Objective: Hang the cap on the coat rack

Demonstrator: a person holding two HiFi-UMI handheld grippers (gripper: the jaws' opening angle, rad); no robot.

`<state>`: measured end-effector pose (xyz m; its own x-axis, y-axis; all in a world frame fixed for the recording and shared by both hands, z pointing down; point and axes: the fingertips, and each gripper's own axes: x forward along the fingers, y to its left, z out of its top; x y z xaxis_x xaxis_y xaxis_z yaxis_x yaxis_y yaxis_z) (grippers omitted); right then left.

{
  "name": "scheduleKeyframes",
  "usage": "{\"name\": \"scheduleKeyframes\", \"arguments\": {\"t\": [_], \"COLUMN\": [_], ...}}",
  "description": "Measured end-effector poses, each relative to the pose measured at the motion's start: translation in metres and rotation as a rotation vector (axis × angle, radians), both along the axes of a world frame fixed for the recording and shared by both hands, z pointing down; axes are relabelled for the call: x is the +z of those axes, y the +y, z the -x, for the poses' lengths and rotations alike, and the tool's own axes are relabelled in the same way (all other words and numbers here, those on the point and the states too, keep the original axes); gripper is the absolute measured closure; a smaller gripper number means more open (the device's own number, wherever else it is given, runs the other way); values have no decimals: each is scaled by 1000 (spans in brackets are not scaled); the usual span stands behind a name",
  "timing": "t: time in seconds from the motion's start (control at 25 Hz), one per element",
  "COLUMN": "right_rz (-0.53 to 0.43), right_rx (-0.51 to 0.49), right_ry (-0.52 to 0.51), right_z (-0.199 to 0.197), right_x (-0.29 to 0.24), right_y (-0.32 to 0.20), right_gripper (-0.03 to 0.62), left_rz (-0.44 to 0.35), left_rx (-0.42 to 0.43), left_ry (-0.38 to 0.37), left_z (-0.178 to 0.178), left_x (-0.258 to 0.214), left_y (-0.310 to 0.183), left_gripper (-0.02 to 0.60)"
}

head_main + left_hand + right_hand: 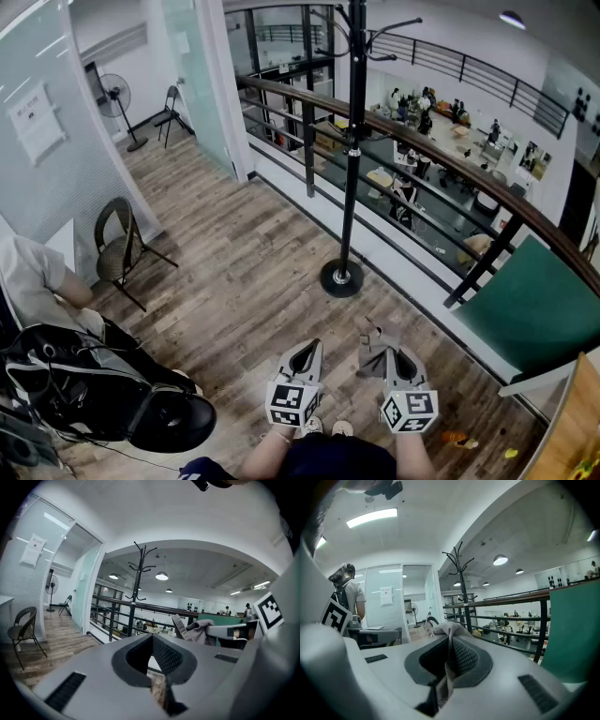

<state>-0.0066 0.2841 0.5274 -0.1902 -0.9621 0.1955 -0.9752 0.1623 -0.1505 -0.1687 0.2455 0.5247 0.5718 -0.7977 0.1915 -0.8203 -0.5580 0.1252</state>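
Note:
The black coat rack [352, 141] stands on its round base [341, 278] by the railing, a short way ahead of me, with its hooks at the top of the head view. My right gripper [382, 349] is shut on a grey cap [372, 335], whose cloth is pinched between the pads [449, 634]. My left gripper [305, 356] is beside it on the left, shut with nothing in it. In the left gripper view the cap [199, 630] hangs from the right gripper, to the right of the rack [136, 585]. In the right gripper view the rack [462, 585] rises straight ahead.
A wooden-topped railing [450, 169] runs diagonally behind the rack, with a green panel [534, 309] on it at right. A chair [117, 246] and a seated person [33, 277] are at left, above a black bag [94, 389]. Glass walls stand at far left.

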Motion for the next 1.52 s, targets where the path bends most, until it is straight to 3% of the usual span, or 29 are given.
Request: {"name": "scheduleKeyframes", "arguments": {"t": [0.72, 0.96, 1.52], "right_rz": [-38, -18, -20], "right_rx": [85, 83, -13], "right_ry": [-4, -5, -14], "right_z": [3, -4, -68], "right_x": [-8, 2, -1], "right_y": [-15, -34, -139], "right_gripper": [569, 568, 568], "left_rz": [-3, 14, -10], "left_rx": [75, 47, -37], "left_ry": [-2, -4, -3], "left_z": [4, 6, -54], "left_x": [6, 17, 6], "left_y": [-12, -27, -119], "left_gripper": [580, 580, 580]}}
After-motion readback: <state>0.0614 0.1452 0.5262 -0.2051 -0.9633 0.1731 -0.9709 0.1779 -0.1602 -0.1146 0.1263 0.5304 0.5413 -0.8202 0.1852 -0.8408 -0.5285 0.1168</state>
